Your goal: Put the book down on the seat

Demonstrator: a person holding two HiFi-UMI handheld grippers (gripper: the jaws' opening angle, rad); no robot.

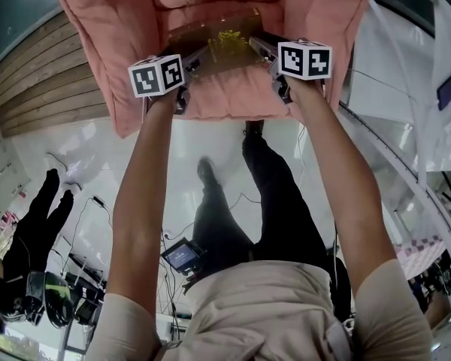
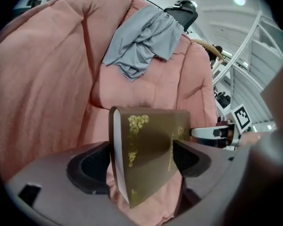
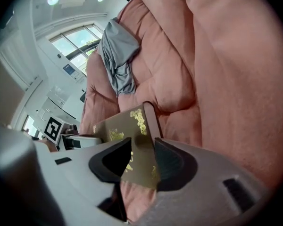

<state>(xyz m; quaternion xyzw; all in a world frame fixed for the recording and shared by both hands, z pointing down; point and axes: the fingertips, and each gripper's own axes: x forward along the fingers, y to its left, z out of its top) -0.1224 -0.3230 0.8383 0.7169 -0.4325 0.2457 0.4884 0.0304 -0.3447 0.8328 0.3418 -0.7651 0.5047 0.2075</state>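
Left gripper (image 2: 141,164) and right gripper (image 3: 141,157) each clamp one end of book (image 1: 214,43), its length running left-right over seat (image 1: 225,100).

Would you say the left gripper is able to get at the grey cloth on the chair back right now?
Probably not yet: the left gripper is shut on the book, though nothing stands between it and the grey cloth.

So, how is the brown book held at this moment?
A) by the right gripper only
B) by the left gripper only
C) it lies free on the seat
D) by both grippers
D: the left gripper and the right gripper each clamp the brown book.
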